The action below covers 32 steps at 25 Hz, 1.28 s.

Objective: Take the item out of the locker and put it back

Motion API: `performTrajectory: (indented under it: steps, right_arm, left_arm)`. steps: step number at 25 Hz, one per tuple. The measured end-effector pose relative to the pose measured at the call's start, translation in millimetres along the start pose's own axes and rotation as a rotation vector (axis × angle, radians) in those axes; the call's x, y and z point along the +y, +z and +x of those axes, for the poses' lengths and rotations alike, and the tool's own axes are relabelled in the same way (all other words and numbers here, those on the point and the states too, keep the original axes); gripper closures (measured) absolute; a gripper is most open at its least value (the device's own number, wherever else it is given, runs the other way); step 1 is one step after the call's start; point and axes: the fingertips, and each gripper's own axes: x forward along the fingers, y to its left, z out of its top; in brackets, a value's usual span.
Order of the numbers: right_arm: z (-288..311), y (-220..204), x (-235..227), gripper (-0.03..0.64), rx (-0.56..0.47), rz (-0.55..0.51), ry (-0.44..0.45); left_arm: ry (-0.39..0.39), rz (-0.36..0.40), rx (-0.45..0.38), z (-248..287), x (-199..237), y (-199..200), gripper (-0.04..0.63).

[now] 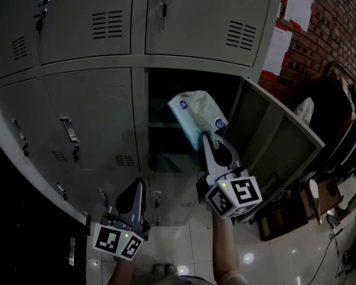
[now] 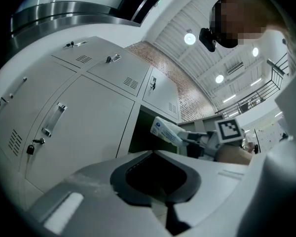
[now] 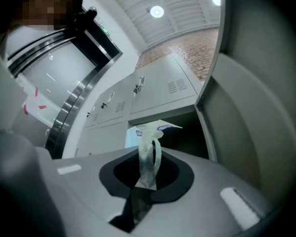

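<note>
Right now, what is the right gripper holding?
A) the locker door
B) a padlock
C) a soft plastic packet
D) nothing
C: the right gripper is shut on a pale plastic packet, which it holds in front of the open locker.

Print on the packet is too small to read; the locker interior is lost in darkness.

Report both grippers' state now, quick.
Left gripper: closed, holding nothing.
Right gripper: closed on the pack.
</note>
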Motion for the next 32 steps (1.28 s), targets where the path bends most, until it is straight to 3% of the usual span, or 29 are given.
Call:
performTrajectory:
  steps: [7,13,21,24,32]
  right_arm:
    - [110.4,-40.6,-54.6,0.584,0.216,-0.105,-0.064]
    - [141.3,-60.1,-67.4,0.584,0.312,-0.218,-0.081]
    - [148.0,-72.6,-77.6,0.571,0.345,-0.229,-0.095]
    - [146.7,-74.7,-81.1,0.412,0.345,-0.199,-0.096]
    - [135.9,-54.7,-72.6,0.402,0.285,-0.187,-0.097]
  left_arm:
    - [0.047,0.002,-0.018,10.3,27.4,1.4,0.592]
    - [0.085,0.007,-0.022,16.5,48.7,2.5,0.592]
    - [0.061,-0.006,-0.012,26.1,46.7,-3.4,0.592]
    - [0.057,-0.004,-0.003,25.4,45.3,-4.8,0.592]
    - [0.052,0.001,-0.010,22.1,39.5,0.4,0.591]
